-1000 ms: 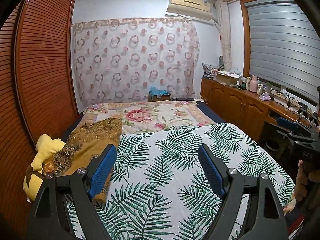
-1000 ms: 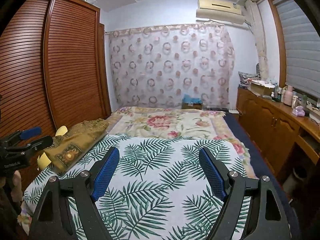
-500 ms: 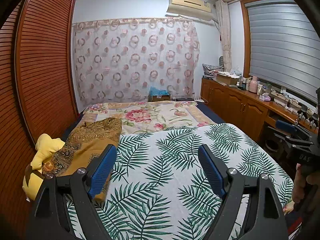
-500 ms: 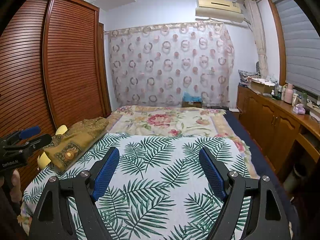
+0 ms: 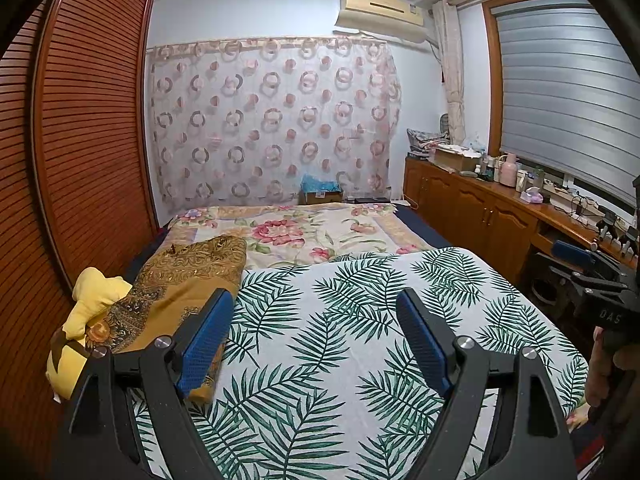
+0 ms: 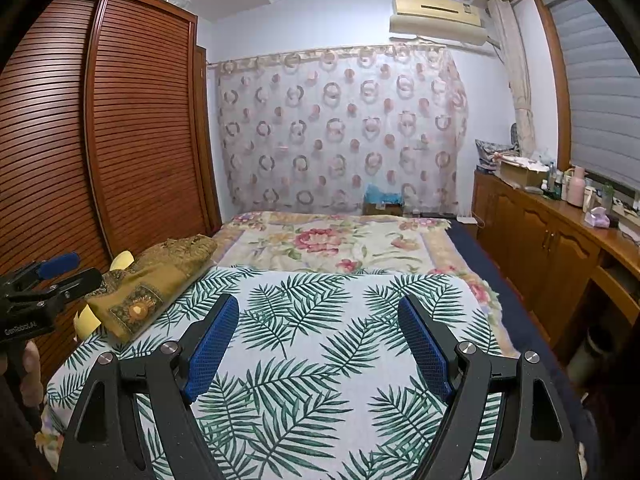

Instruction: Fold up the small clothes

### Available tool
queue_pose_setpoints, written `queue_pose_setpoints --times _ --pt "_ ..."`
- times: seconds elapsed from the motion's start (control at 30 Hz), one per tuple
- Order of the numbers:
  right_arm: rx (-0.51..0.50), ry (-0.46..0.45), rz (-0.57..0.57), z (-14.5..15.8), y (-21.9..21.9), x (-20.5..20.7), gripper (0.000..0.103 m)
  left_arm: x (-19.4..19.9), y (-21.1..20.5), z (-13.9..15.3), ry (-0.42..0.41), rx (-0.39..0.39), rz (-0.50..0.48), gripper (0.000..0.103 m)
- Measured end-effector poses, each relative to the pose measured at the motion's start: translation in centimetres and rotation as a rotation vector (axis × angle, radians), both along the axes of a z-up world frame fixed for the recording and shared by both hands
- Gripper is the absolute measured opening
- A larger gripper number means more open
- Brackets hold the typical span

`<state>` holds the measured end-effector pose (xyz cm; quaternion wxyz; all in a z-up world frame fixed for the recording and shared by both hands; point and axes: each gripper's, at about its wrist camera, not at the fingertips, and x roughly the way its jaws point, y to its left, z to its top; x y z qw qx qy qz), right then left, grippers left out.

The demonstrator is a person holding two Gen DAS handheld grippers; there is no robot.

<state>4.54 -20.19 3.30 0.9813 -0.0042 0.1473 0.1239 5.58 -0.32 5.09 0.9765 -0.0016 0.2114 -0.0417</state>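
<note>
Both held above the near end of the bed, jaws wide and empty: left gripper (image 5: 314,344), right gripper (image 6: 318,344). Ochre patterned garment (image 5: 188,276) lying along the bed's left edge, partly over a yellow cloth (image 5: 94,300). Best to reach left, pinch two corners of the garment, and drag it flat onto the palm-leaf sheet (image 6: 320,320) before creasing. Beyond: floral bedspread (image 6: 332,240), circle-print curtain (image 6: 340,128), louvred wardrobe (image 6: 120,120), cluttered sideboard (image 5: 480,208)

Palm-leaf sheet (image 5: 340,340) ahead of my jaws lies flat and bare across centre frame: free passage. At left frame, the ochre patterned cloth pile (image 5: 176,280) and yellow cloth (image 5: 94,300) block the bed edge. Slatted wardrobe (image 5: 88,140) walls the left; cabinets (image 5: 480,216) the right.
</note>
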Motion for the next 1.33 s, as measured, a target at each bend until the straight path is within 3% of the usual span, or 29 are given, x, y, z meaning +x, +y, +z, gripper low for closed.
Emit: queue_pose_setpoints --times 1.33 --pt "0.005 0.002 0.0 0.33 -0.65 0.1 0.083 -0.01 0.05 -0.24 -0.002 -0.001 -0.002 0.084"
